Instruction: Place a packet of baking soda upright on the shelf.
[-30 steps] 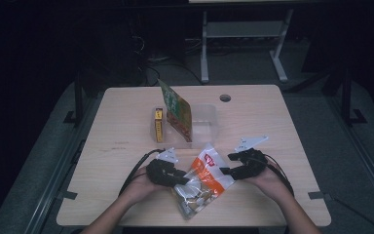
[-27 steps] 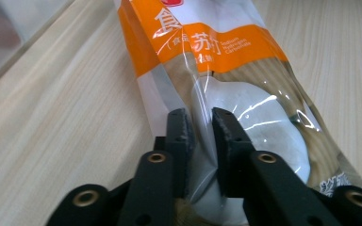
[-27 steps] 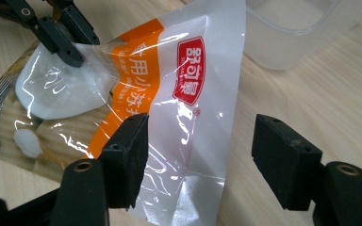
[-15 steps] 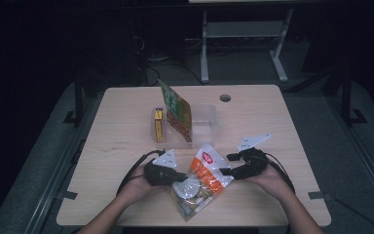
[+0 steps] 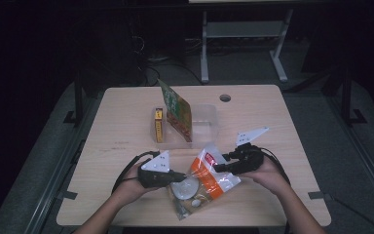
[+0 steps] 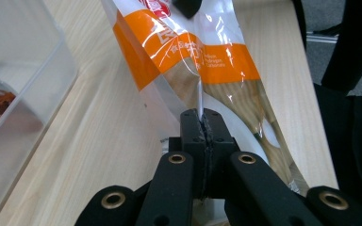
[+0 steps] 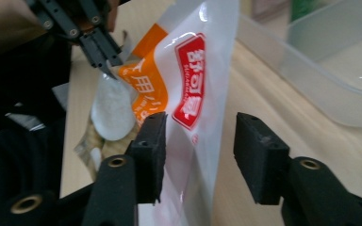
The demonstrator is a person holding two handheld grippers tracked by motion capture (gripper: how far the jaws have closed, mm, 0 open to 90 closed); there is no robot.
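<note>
Wooden table (image 5: 126, 136); crinkly clear-and-orange snack bag (image 5: 209, 178)

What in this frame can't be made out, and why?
- Clear orange-banded snack bag: contents unidentifiable, blurred in the high view.
- Its red label: print too blurred, right gripper view.
- Clear plastic container: cut off by the left gripper view's edge.
- Yellow box: text too small.

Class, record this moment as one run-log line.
left gripper: shut on snack bag | right gripper: jaws closing astride bag edge, not pressing | bag: lifted off table

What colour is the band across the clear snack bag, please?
Orange, on the snack bag; clearest in the left gripper view.
</note>
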